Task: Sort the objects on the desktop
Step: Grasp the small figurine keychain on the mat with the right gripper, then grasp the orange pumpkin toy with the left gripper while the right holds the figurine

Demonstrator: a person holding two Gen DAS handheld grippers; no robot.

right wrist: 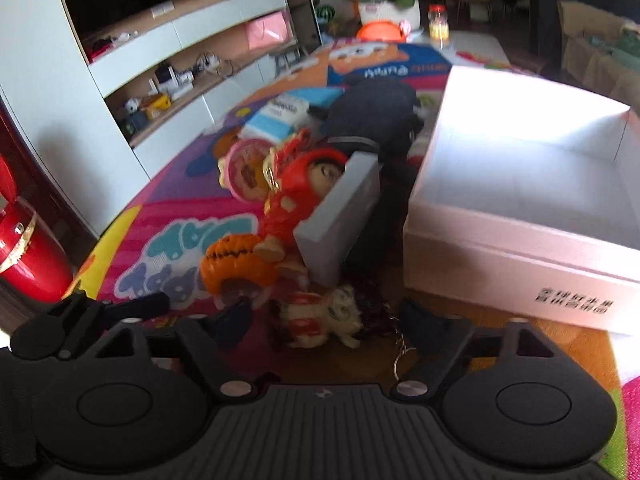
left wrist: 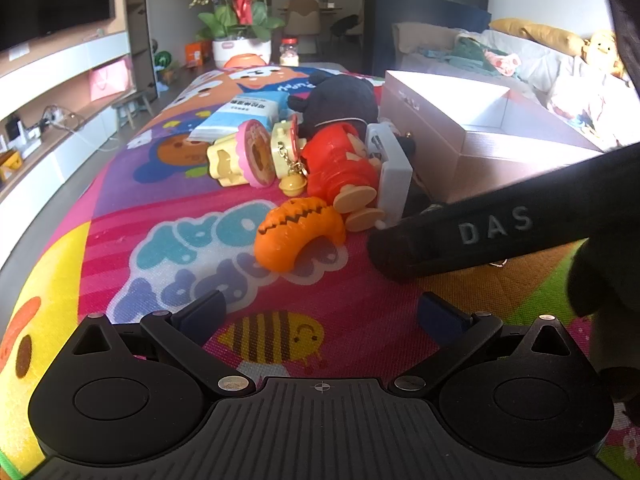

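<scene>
In the left wrist view, the bright cartoon-printed mat [left wrist: 132, 216] covers the counter from the lower left of the frame up to the middle. The left tool [left wrist: 320, 314] sits at the bottom centre with its two blue pads well apart and nothing between them, hovering over a striped bee printed on the mat. Above it, left of centre, lie a blue-and-white packet [left wrist: 244, 114] and a pink-and-cream toy [left wrist: 240, 158]. Just right of that toy are a small gold bell [left wrist: 292, 186] on a chain and a red figurine [left wrist: 340, 168] lying on its side. Below the figurine rests an orange croissant toy [left wrist: 298, 234], touching the figurine's beige feet. Behind them sits a black plush toy [left wrist: 340, 100], and a small grey box [left wrist: 392, 168] leans against the figurine's right side. In the right half of the frame stands an open white box [left wrist: 480, 132]. The dark body of the right tool, marked with pale letters, crosses the middle right of the frame.

In the right wrist view, which is blurred, the croissant toy [right wrist: 232, 264] lies left of centre, and the figurine [right wrist: 296, 188] and grey box [right wrist: 340, 216] are above it. At the bottom centre, the right tool [right wrist: 324, 320] has its pads on either side of a small cream-and-red doll [right wrist: 320, 318] with a keyring; I cannot tell whether the pads press on it. The white box [right wrist: 520, 184] fills the right side, and its inside is bare.
</scene>
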